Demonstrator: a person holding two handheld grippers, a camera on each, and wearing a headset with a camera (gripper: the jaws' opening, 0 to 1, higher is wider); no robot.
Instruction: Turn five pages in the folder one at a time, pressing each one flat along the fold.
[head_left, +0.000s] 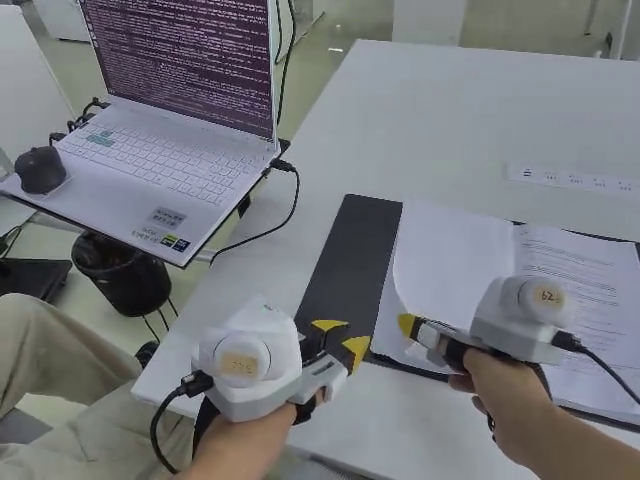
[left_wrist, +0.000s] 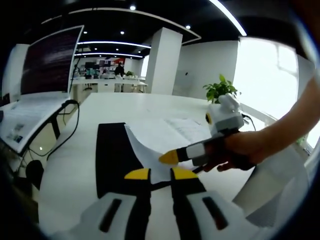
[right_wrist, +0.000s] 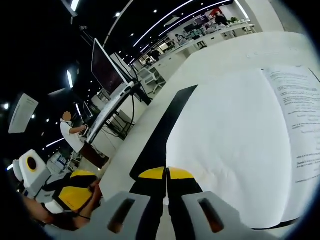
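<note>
The folder (head_left: 350, 255) lies open on the white worktop (head_left: 450, 110), centre right of the head view. Its black cover is to the left and a printed sheet (head_left: 590, 280) to the right. My right gripper (head_left: 407, 325), fingers together, pinches the lower-left edge of the blank page (head_left: 450, 260), which curls up off the stack. My left gripper (head_left: 341, 337), lower centre, hovers at the cover's lower corner, fingers apart. A laptop (head_left: 170, 150) stands upper left.
</note>
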